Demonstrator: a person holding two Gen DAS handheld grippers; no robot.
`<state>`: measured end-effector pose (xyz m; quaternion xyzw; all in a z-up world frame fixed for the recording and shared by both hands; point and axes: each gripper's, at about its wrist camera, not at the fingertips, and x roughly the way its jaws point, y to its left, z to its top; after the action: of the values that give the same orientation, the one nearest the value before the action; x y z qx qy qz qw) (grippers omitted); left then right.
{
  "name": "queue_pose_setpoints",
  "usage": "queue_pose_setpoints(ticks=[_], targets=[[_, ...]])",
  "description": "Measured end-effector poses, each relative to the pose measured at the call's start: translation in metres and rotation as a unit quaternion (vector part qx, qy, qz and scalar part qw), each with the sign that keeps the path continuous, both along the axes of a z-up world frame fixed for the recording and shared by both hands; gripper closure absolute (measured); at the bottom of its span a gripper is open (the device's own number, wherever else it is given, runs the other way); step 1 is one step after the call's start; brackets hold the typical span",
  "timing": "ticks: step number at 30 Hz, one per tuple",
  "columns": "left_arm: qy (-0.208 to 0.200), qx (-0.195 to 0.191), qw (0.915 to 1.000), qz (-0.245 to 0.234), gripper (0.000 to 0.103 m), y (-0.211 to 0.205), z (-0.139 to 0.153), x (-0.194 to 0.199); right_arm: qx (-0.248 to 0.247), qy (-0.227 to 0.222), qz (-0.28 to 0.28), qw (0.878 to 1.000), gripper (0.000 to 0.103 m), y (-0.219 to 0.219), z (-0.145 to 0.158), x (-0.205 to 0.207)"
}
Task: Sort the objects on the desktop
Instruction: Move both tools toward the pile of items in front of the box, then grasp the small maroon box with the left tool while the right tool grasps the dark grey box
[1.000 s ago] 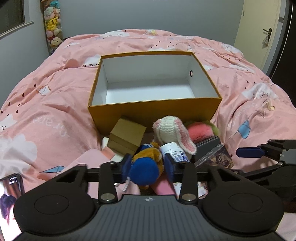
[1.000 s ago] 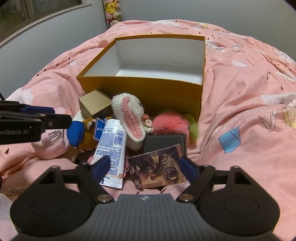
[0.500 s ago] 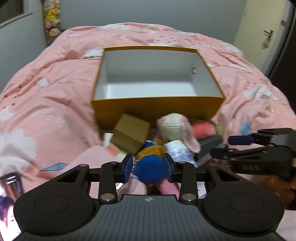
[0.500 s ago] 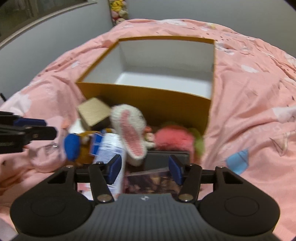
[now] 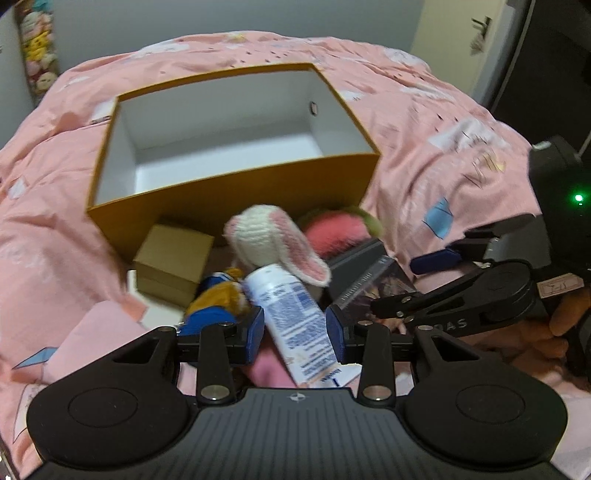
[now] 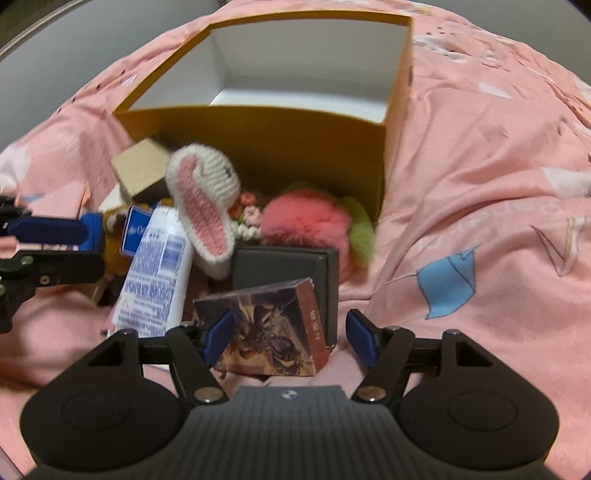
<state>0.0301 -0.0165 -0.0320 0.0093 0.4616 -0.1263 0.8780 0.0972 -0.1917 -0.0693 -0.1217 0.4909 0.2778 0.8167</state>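
An open orange box [image 5: 236,195] with a white inside lies on the pink bedspread, also in the right wrist view [image 6: 258,136]. In front of it lies a pile: a white tube [image 5: 291,314], a crocheted bunny [image 5: 273,240], a blue and brown plush [image 5: 218,299], a small brown box [image 5: 173,258], a pink fluffy toy [image 6: 306,221], a dark box [image 6: 288,266] and a picture card box [image 6: 273,325]. My left gripper [image 5: 295,334] is open around the white tube. My right gripper [image 6: 290,338] is open around the picture card box.
The pink bedspread [image 6: 480,184] spreads all around the box. A folded pink cloth [image 5: 99,332] lies left of the pile. A door [image 5: 469,33] and dark furniture stand at the far right. Plush toys [image 5: 37,70] hang at the far left wall.
My left gripper has moved right from the blue plush to the white tube. My right gripper has moved forward over the picture card box, its jaws narrower than a second ago.
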Motion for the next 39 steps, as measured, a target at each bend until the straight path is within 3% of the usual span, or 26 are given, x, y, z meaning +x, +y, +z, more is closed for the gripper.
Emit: queue_pose_setpoints(ticks=[2, 7, 14, 18, 23, 29, 34, 39], targets=[[0.006, 0.001, 0.9999, -0.009, 0.06, -0.005, -0.003, 0.001, -0.01, 0.005, 0.009, 1.0, 0.035, 0.001, -0.005, 0.0], [0.019, -0.003, 0.9997, -0.016, 0.06, -0.008, -0.007, 0.002, -0.007, 0.024, 0.026, 0.999, 0.049, 0.0, -0.011, -0.003], [0.03, -0.028, 0.9989, -0.024, 0.06, -0.012, -0.007, -0.003, 0.038, 0.038, 0.052, 0.997, 0.051, -0.004, 0.006, -0.026], [0.04, -0.058, 0.9973, -0.025, 0.06, -0.011, -0.005, -0.005, 0.097, 0.086, 0.066, 0.989, 0.074, -0.004, 0.004, -0.035], [0.05, -0.071, 0.996, -0.023, 0.06, -0.011, -0.006, -0.006, 0.096, 0.078, 0.067, 0.99, 0.074, 0.01, -0.001, -0.044], [0.096, -0.108, 0.9894, -0.017, 0.061, -0.012, -0.024, 0.004, 0.093, 0.066, 0.079, 0.99, 0.074, 0.011, 0.001, -0.046], [0.113, -0.106, 0.9878, -0.006, 0.061, -0.019, -0.035, 0.013, 0.083, 0.059, 0.088, 0.991, 0.074, 0.01, 0.003, -0.046], [0.103, -0.09, 0.9905, -0.01, 0.06, -0.032, -0.035, 0.021, 0.066, 0.041, 0.09, 0.993, 0.07, 0.006, 0.008, -0.048]])
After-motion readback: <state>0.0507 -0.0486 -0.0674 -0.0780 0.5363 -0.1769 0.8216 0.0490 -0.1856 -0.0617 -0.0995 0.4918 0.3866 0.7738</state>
